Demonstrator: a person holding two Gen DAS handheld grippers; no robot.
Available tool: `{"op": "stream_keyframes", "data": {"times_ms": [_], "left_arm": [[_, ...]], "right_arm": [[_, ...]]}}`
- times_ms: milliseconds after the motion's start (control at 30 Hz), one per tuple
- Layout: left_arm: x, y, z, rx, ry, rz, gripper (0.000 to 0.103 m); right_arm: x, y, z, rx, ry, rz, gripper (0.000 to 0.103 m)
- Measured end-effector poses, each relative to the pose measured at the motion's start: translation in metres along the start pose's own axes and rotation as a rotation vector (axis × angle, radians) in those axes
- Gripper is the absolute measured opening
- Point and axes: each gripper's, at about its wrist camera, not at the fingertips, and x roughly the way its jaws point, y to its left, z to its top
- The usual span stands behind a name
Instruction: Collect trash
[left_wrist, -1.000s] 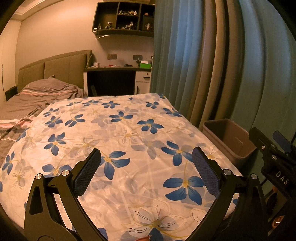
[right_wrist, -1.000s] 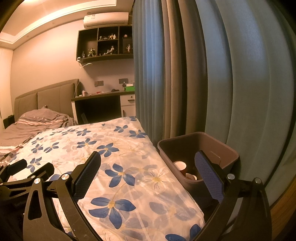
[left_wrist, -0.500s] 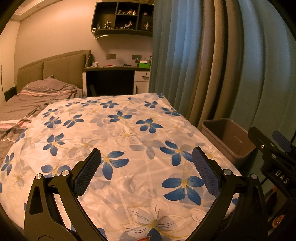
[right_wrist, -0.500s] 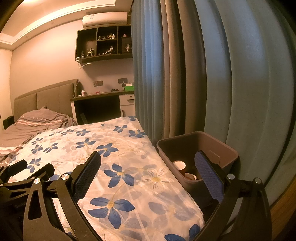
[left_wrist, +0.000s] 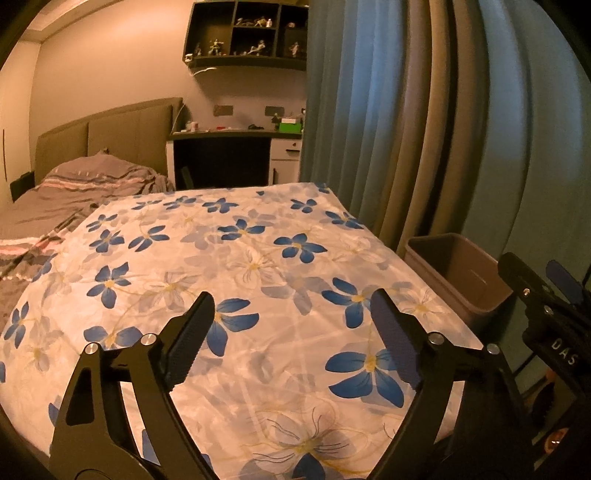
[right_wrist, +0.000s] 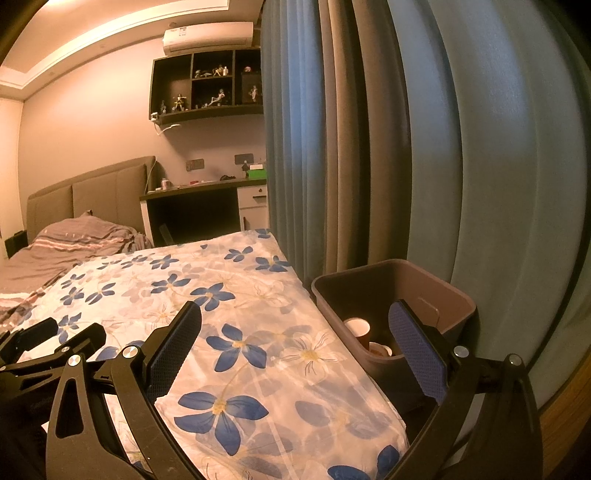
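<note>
I hold two black two-finger grippers over a bed covered by a white quilt printed with blue flowers (left_wrist: 258, 280). The left gripper (left_wrist: 288, 332) hovers above the quilt's near end; its jaws are closing a little from fully wide, with nothing between them. The right gripper (right_wrist: 295, 339) stands wide open and empty, near the quilt's right edge. Just beyond that edge, on the floor against the blue curtain (right_wrist: 480, 166), sits a brown rectangular plastic bin (right_wrist: 373, 288). Inside it lie two paper cups (right_wrist: 357, 328), one red with a white inside. The quilt looks bare of litter in both views, as it did a second ago, so I judge the collecting done or nearly so.
</note>
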Motion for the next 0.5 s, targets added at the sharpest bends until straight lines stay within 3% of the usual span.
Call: {"op": "stream_keyframes", "data": {"times_ms": [500], "left_arm": [[-0.0031, 0.0011, 0.0001, -0.005, 0.000, -0.001, 0.083]], "right_arm": [[-0.0012, -0.0010, -0.0004, 0.002, 0.004, 0.001, 0.097]]}}
